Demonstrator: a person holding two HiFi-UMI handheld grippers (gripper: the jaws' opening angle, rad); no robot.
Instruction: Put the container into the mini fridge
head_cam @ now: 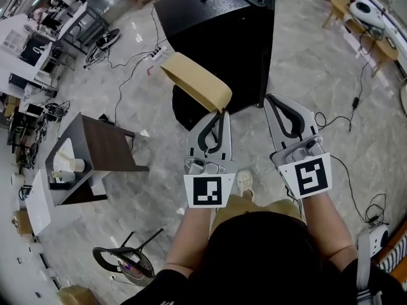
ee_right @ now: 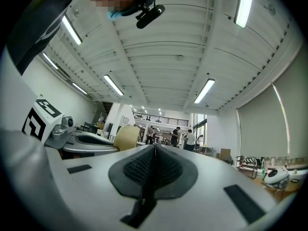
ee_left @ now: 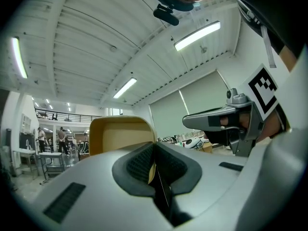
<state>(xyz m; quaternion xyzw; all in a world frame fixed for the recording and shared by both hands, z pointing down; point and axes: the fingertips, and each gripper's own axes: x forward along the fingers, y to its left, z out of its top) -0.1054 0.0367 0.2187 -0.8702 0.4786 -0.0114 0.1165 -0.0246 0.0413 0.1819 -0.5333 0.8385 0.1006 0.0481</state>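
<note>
A tan, open-topped container [head_cam: 194, 80] hangs in the air in front of me, tilted, with my left gripper [head_cam: 219, 112] shut on the edge of its wall. In the left gripper view the container [ee_left: 120, 134] stands up behind the left gripper [ee_left: 154, 165], its thin wall pinched between the pads. The black mini fridge [head_cam: 216, 37] stands on the floor just beyond the container. My right gripper [head_cam: 270, 97] is level with the left one, to its right, shut with nothing in it. The right gripper view shows the right gripper [ee_right: 154, 150] with its pads pressed together, and the container [ee_right: 126, 137] off to the left.
A dark side table [head_cam: 105, 146] stands on the marble floor at the left, beside a white shelf [head_cam: 67, 167] with cups. Cables and a power strip [head_cam: 156, 54] lie left of the fridge. A black stool [head_cam: 124, 259] is near my left leg. A wooden bench [head_cam: 375, 24] is far right.
</note>
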